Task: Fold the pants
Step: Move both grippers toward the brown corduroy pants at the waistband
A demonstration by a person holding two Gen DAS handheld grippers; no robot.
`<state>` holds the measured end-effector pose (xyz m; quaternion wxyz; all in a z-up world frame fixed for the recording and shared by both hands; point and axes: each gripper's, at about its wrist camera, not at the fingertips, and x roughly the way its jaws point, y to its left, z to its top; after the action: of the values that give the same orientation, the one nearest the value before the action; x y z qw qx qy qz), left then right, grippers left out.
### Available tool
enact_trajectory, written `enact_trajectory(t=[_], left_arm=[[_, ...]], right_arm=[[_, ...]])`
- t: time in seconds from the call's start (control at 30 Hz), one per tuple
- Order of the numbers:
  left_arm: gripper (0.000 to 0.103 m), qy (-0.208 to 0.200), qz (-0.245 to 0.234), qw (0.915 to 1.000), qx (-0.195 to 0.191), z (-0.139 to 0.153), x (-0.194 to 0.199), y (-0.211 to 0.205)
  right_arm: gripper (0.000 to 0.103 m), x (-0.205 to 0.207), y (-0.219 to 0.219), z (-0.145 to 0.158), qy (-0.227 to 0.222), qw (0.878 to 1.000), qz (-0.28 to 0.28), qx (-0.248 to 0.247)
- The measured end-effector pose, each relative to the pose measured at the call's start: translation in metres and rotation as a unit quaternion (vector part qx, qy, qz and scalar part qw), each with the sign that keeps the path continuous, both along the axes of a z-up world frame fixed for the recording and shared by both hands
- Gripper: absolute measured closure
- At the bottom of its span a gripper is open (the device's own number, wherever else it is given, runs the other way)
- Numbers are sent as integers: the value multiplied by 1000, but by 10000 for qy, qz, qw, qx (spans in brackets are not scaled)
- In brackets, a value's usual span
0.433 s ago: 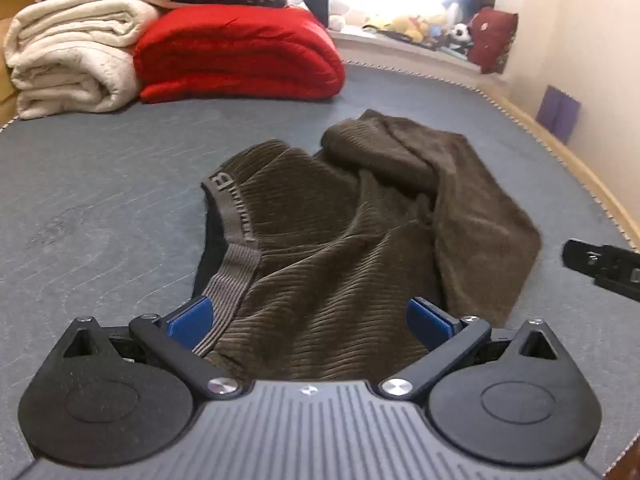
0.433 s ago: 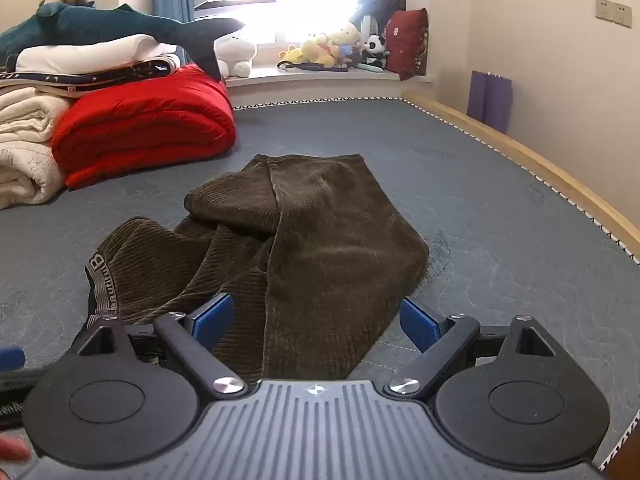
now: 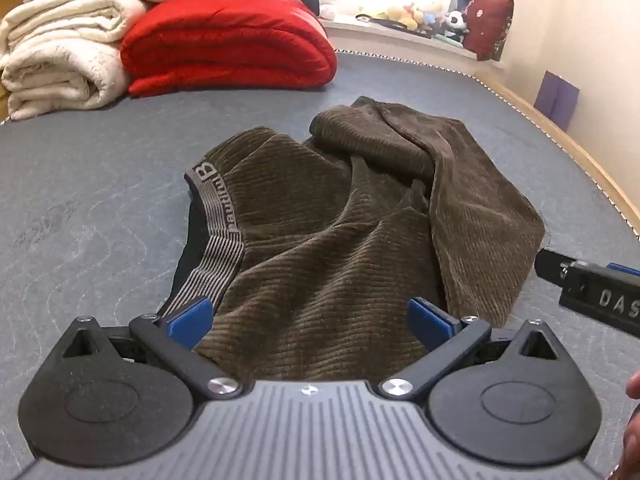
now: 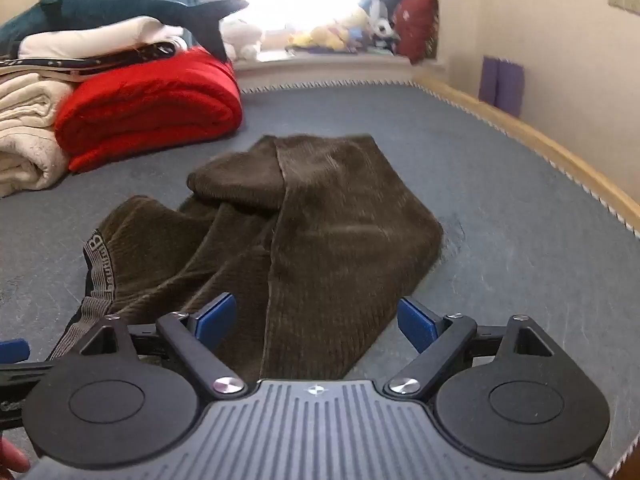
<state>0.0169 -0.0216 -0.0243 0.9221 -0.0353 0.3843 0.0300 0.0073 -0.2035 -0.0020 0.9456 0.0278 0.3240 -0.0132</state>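
Brown pants btwn open left gripper fingers.

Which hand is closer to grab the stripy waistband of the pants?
Probably the left. The left gripper is open right beside the waistband. The right gripper is open over the pants leg, further from it.

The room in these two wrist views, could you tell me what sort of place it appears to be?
Most likely a bedroom: the brown pants lie on a grey quilted mattress, folded blankets are stacked at its far end, and plush toys line the window sill.
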Motion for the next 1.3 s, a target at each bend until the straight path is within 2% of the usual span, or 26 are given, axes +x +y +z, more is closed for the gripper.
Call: enact_trajectory(t=[0.17,0.23,0.33,0.5,0.73,1.0,1.2,1.3], left_arm=[[0,-38,157,9998,-125,-3,9,10],[0,68,209,9995,-220,-6,13,15],[0,200,351,9991,-140,-11,17,17],[0,253,203,9989,-348,-14,19,17],[0,167,149,9997,-108,-9,17,14],[1,167,92,9996,-230,-6,17,20],[7,218,122,9994,-251,-6,19,24],[17,228,104,9994,-232,-6,19,23]], right_arm=[[15,11,1,-10,195,9997,86,-118],[16,17,-2,-13,325,9995,53,-12],[18,22,2,-16,424,9991,38,19],[19,26,10,-19,498,9987,115,86],[19,25,15,-22,553,9984,114,65],[28,27,24,-24,619,9978,227,44],[32,28,27,-25,636,9977,240,67],[33,28,28,-25,634,9977,244,84]])
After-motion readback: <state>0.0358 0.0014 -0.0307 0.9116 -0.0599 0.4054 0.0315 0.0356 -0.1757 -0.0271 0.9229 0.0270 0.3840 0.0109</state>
